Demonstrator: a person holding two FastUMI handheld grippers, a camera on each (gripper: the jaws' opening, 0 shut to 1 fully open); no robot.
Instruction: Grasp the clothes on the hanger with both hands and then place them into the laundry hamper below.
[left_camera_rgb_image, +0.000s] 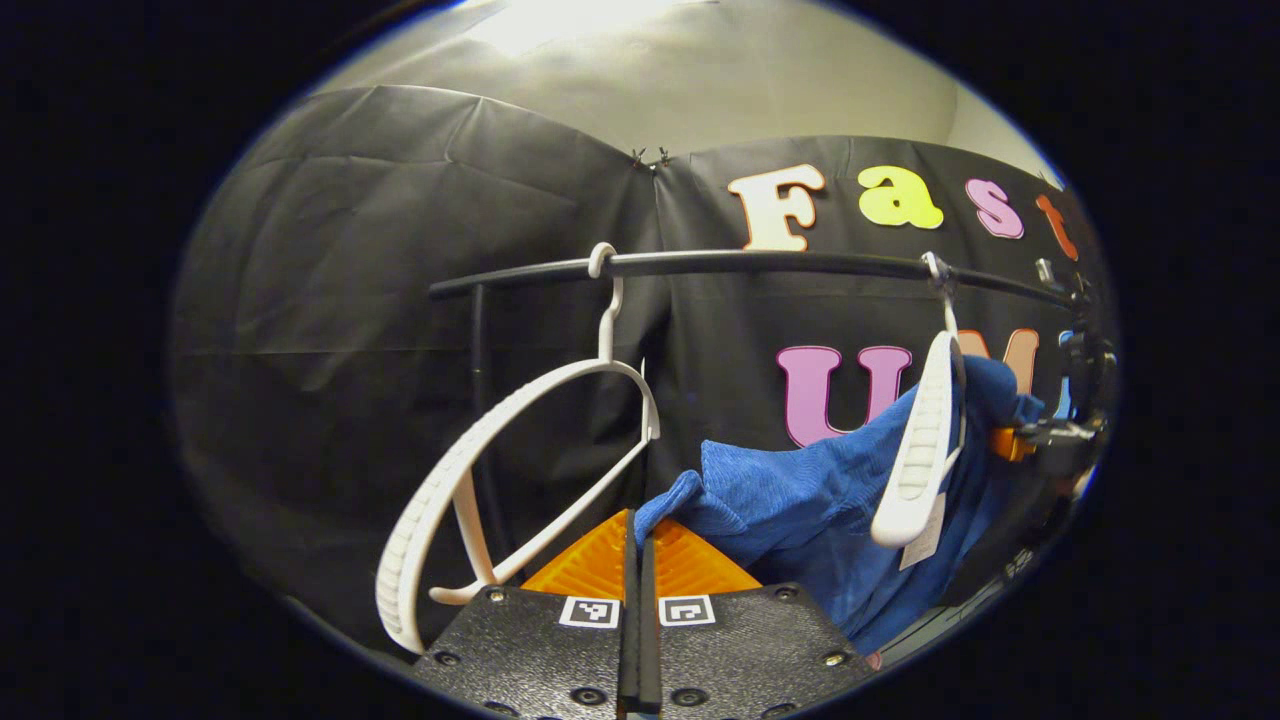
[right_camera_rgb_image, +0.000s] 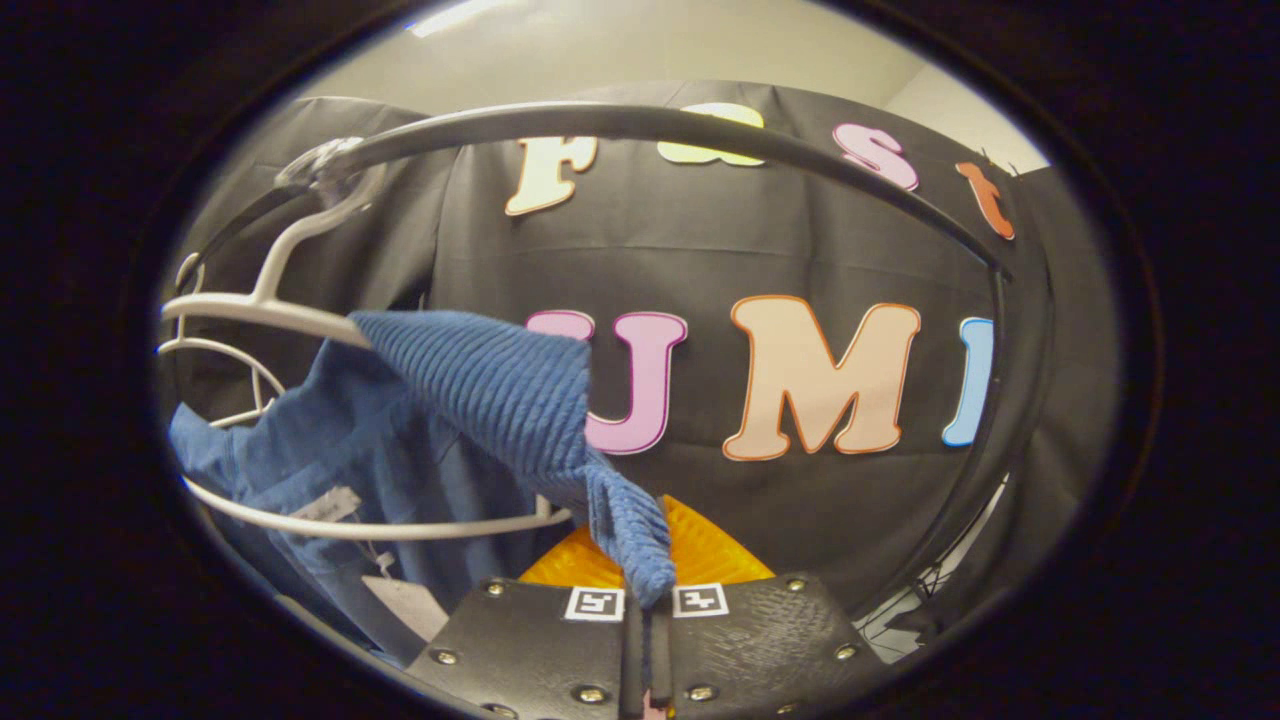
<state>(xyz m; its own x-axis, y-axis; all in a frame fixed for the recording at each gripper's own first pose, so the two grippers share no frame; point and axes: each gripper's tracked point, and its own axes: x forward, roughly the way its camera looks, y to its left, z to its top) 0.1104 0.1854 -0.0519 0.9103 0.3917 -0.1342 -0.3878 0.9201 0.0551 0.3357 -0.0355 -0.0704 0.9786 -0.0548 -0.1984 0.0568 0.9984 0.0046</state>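
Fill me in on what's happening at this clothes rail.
A person is working a blue garment off a white hanger on the black rail. The right gripper is shut on a corner of the cloth, and the left gripper pinches the other end. An empty white hanger hangs beside it. The garment still drapes over its hanger.

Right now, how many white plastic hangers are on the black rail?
2. One bare white plastic hanger hangs near the left end of the black rail; the other hangs further right, carrying the blue knit garment. More may be hidden.
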